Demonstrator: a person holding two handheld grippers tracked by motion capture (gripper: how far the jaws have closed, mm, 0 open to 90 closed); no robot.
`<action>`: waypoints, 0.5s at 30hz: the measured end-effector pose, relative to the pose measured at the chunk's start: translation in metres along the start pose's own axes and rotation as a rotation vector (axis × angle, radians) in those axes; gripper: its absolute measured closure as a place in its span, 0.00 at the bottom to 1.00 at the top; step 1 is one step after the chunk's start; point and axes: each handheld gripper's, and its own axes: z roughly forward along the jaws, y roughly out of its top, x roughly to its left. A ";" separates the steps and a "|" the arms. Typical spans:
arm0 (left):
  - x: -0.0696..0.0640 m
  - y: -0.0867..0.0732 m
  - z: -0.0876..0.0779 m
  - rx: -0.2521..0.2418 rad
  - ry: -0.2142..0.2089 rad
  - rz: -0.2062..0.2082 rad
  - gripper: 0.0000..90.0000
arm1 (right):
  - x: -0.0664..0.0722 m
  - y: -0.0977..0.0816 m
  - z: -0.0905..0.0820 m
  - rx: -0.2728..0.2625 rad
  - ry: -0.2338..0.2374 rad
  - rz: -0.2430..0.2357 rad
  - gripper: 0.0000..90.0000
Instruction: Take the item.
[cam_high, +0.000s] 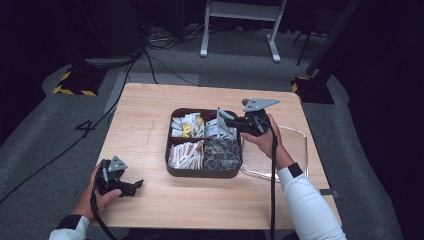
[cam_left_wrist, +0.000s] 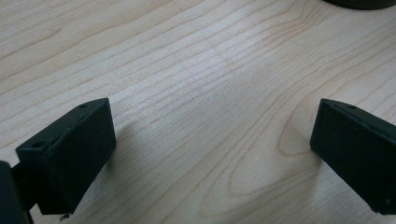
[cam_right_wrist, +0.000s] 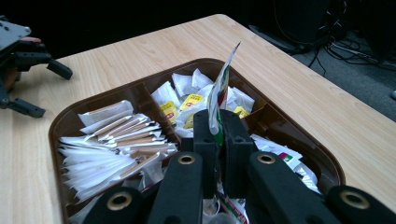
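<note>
Our count on the tabletop (cam_high: 150, 110)

We count one brown tray (cam_high: 200, 173) with four compartments, one clear tray (cam_high: 295, 150) beside it, two grippers, left (cam_high: 131, 187) and right (cam_high: 226, 120), and one sachet (cam_right_wrist: 220, 91) pinched upright; the packets heaped in the compartments are too many to count.

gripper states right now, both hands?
Left gripper: open, nothing between the jaws, over the table.
Right gripper: shut on a packet above the tray.
</note>
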 end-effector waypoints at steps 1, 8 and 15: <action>0.000 0.000 0.000 -0.001 0.000 -0.004 0.00 | 0.002 -0.001 -0.002 -0.001 -0.001 0.000 0.96; 0.000 0.000 0.000 0.002 0.000 -0.002 0.00 | 0.010 -0.009 -0.013 -0.012 0.014 -0.006 0.97; 0.000 0.000 0.000 0.002 0.000 -0.002 0.01 | 0.017 -0.016 -0.019 -0.014 0.030 -0.008 0.96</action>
